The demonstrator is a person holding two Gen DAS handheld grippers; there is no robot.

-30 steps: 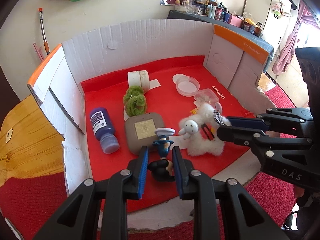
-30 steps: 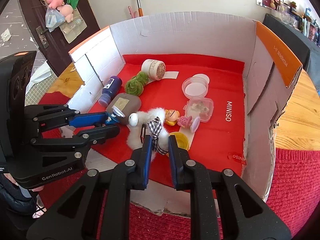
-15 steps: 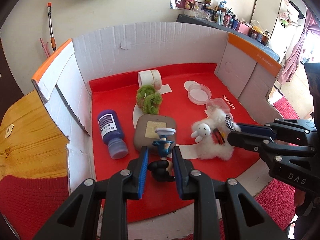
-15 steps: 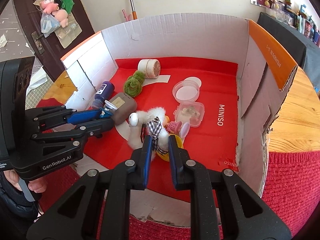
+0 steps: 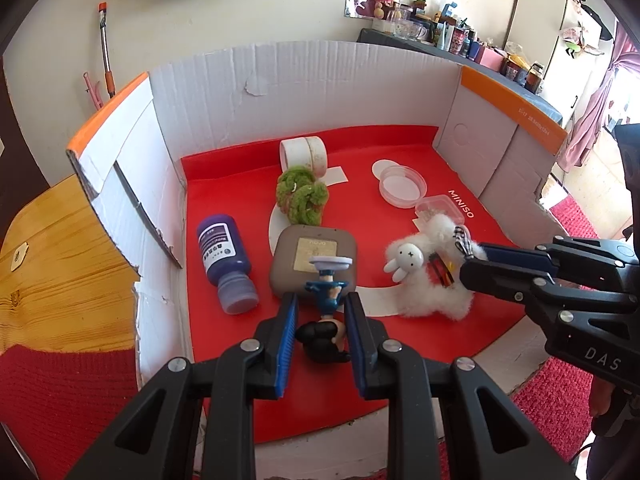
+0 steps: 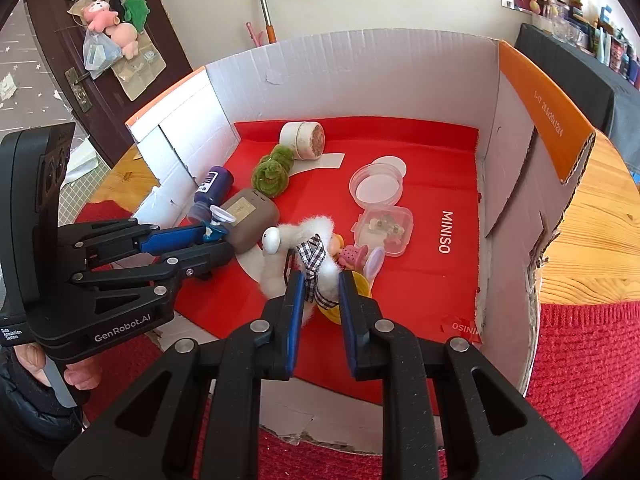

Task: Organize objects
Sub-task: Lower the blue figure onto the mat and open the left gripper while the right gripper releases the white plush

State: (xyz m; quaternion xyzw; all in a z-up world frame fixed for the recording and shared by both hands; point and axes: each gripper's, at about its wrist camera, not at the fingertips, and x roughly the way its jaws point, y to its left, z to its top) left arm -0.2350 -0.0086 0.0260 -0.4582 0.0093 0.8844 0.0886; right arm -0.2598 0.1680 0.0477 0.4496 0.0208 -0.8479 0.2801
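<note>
My left gripper point(image 5: 320, 312) is shut on a small blue and black figurine point(image 5: 326, 312) with a round white base, held above the red mat near the box's front edge. It also shows in the right wrist view point(image 6: 208, 236). My right gripper point(image 6: 318, 284) is shut on a white fluffy plush rabbit point(image 6: 308, 252) with a checked bow. The plush point(image 5: 424, 276) appears at the right in the left wrist view, with the right gripper point(image 5: 472, 262) on it. A pink figurine point(image 6: 352, 256) and a yellow cup point(image 6: 356, 284) lie behind the plush.
An open white cardboard box point(image 5: 320, 80) with a red mat point(image 5: 400, 152) holds a purple bottle point(image 5: 226, 256), a grey square case point(image 5: 314, 258), a green fuzzy toy point(image 5: 302, 198), a white tape roll point(image 5: 304, 152), a round clear dish point(image 5: 402, 188) and a clear square box point(image 6: 384, 226).
Both grippers have drawn back toward the box's front edge, each still holding its toy. The plush has been lifted off the pink figurine and yellow cup.
</note>
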